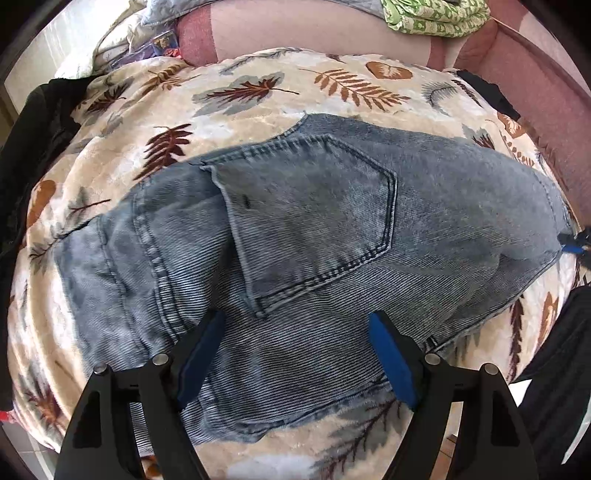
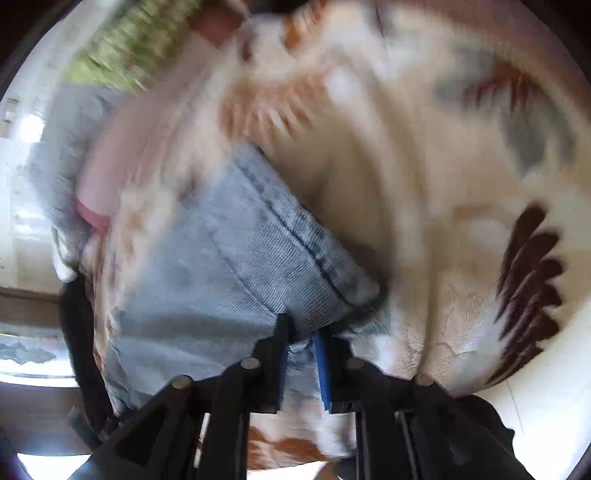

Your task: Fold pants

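Observation:
Light blue jeans [image 1: 314,236] lie folded on a leaf-patterned blanket [image 1: 258,85], back pocket up, waistband at the left. My left gripper [image 1: 297,325] is open and hovers just above the denim near its front edge, holding nothing. In the blurred right wrist view, my right gripper [image 2: 301,332] is shut on a fold at the corner of the jeans [image 2: 236,266]; denim bunches between the blue pads [image 2: 323,365]. The right gripper's tip also shows at the jeans' right end in the left wrist view [image 1: 574,245].
The blanket covers a pink sofa [image 1: 517,74]. A green patterned cloth [image 1: 432,16] lies at the back right. Dark garments lie at the left edge [image 1: 33,147] and the lower right [image 1: 561,369]. Pale bedding [image 1: 122,33] is piled at the back left.

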{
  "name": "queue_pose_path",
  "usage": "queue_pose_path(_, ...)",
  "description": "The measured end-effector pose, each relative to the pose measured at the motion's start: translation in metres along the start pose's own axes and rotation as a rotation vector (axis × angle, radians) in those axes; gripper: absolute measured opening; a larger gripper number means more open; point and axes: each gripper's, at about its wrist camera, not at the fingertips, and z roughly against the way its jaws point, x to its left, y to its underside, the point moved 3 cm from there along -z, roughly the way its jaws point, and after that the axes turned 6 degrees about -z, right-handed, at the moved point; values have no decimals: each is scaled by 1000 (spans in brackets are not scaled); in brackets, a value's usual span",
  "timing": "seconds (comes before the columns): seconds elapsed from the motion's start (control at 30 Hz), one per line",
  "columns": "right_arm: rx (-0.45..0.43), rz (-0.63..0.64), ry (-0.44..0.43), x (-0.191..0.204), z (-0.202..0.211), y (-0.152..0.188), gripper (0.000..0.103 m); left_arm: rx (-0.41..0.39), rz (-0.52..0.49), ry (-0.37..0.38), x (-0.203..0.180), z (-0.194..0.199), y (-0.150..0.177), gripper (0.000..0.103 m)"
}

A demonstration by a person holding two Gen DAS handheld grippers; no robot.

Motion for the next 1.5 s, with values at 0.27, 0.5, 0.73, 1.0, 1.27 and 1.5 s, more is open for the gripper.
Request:
queue_pose_path(0.27, -96, 98, -24, 26, 44, 14, 63, -124, 3, -66, -4, 45, -4, 81)
queue_pose_path(0.5, 43, 141, -308, 75, 25, 87, 63, -328, 424, 184, -2, 61, 31, 81)
queue_pose_path(0.73, 283, 172, -443, 158, -66, 148, 63, -258, 637, 114, 51, 44, 53, 81)
queue_pose_path(1.0, 346, 92, -359, 185, -133, 166, 59, -286, 603, 80, 57, 45, 54, 81)
queue_pose_path(1.27, 314, 63, -349, 185, -124, 174, 3, -304, 559, 60, 52, 50, 45, 81)
queue_pose_path(1.5, 298, 88, -380, 183, -95, 203, 3, -321, 441, -22, 46, 68, 26, 81)
